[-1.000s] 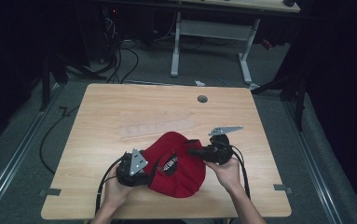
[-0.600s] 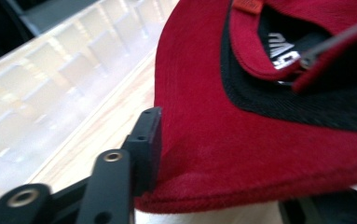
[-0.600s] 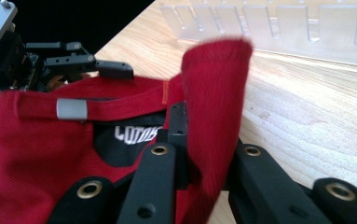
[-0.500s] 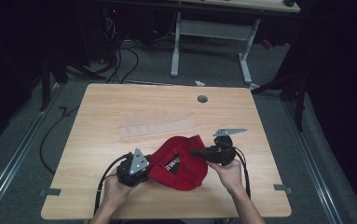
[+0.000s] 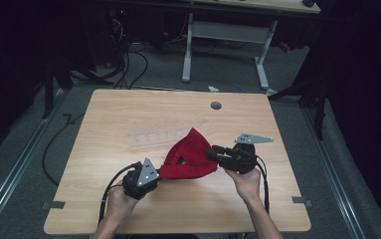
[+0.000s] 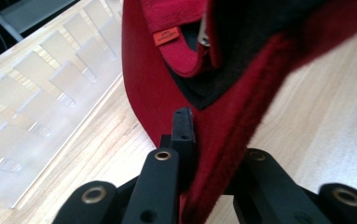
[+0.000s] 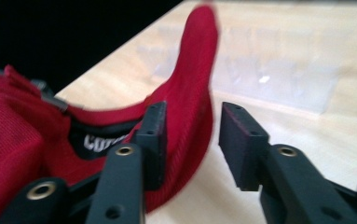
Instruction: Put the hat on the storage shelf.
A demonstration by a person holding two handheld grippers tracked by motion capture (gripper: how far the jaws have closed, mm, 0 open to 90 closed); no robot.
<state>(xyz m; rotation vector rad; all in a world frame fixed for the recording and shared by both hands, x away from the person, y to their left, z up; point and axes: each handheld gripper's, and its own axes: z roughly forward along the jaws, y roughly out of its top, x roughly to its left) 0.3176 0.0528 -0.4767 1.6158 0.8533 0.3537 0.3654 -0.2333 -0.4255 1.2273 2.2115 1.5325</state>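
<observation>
From the high view: red cap [image 5: 190, 159] propped up off the wooden desk [image 5: 128, 114], strung between left gripper [image 5: 153, 175] and right gripper [image 5: 215, 153], clear plastic tray [image 5: 153, 138] just behind. Left gripper view: jaws just clamped tight on the cap's red edge [image 6: 213, 154], tray [image 6: 36, 107] off to the side. Right gripper view: jaws just been opening, roughly half wide, cap brim [image 7: 190, 107] loose in between, against one jaw.

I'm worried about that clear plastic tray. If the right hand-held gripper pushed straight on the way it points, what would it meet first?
Probably the red cap: its edge already sits between the open jaws of the right hand-held gripper. The clear tray lies farther on; depth is hard to judge.
</observation>
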